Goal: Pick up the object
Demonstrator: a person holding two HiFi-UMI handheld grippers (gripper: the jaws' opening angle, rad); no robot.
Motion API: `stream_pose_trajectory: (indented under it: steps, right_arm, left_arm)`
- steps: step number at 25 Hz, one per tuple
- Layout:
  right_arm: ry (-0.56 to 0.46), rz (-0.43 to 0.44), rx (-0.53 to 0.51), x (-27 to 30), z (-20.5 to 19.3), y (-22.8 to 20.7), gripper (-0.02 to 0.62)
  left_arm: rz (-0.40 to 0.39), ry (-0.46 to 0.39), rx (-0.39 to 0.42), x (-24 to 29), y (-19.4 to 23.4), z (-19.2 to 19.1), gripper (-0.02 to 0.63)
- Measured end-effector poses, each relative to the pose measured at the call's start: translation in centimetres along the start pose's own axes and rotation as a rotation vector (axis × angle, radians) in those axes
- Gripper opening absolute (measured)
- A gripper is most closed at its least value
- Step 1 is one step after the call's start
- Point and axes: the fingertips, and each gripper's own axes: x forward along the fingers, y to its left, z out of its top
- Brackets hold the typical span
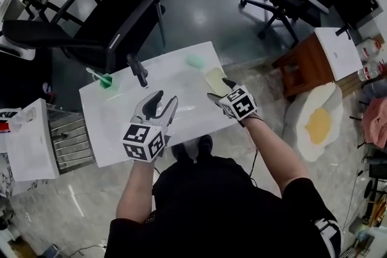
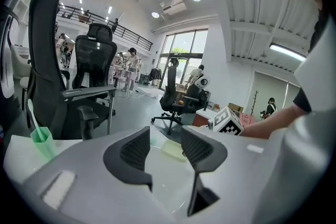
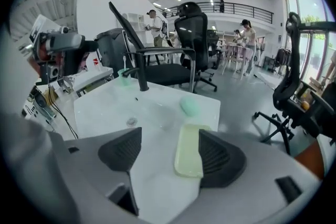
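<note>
A pale yellow-green flat tray (image 1: 214, 77) lies near the right end of the white table (image 1: 121, 124). My right gripper (image 1: 219, 89) is open and low at the tray's near end. In the right gripper view the tray (image 3: 188, 152) lies between the jaws, close beside the right pad, and I cannot tell whether they touch. A green oval object (image 3: 190, 106) rests just beyond it. My left gripper (image 1: 166, 98) is open over the table's middle with nothing between its fingers; its own view shows the tray (image 2: 170, 150) farther off on the table.
A green cup (image 1: 106, 81) holding a stick stands at the table's left. A black office chair (image 1: 91, 27) sits behind the table, its armrest (image 1: 139, 71) reaching over the far edge. A wooden side table (image 1: 308, 60) is to the right, a white cabinet (image 1: 30, 142) to the left.
</note>
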Motion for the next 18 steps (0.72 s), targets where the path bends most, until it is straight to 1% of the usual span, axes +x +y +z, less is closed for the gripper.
stream_pose_trajectory:
  steps: [4, 9, 16, 18]
  right_arm:
    - [0.062, 0.009, 0.0, 2.2, -1.0, 0.0, 0.308]
    - [0.12, -0.039, -0.052, 4.7, -2.3, -0.8, 0.308]
    - [0.213, -0.07, -0.064, 7.2, -4.5, -2.1, 0.308]
    - [0.243, -0.068, -0.083, 7.6, -4.9, -2.1, 0.308]
  left_arm:
    - [-0.001, 0.008, -0.009, -0.3, 0.4, -0.7, 0.19]
    - [0.009, 0.031, -0.03, -0.5, 1.3, -1.9, 0.184]
    - [0.028, 0.041, -0.044, -1.1, 2.3, -2.7, 0.175]
    - [0.033, 0.046, -0.05, -1.2, 2.5, -3.0, 0.173]
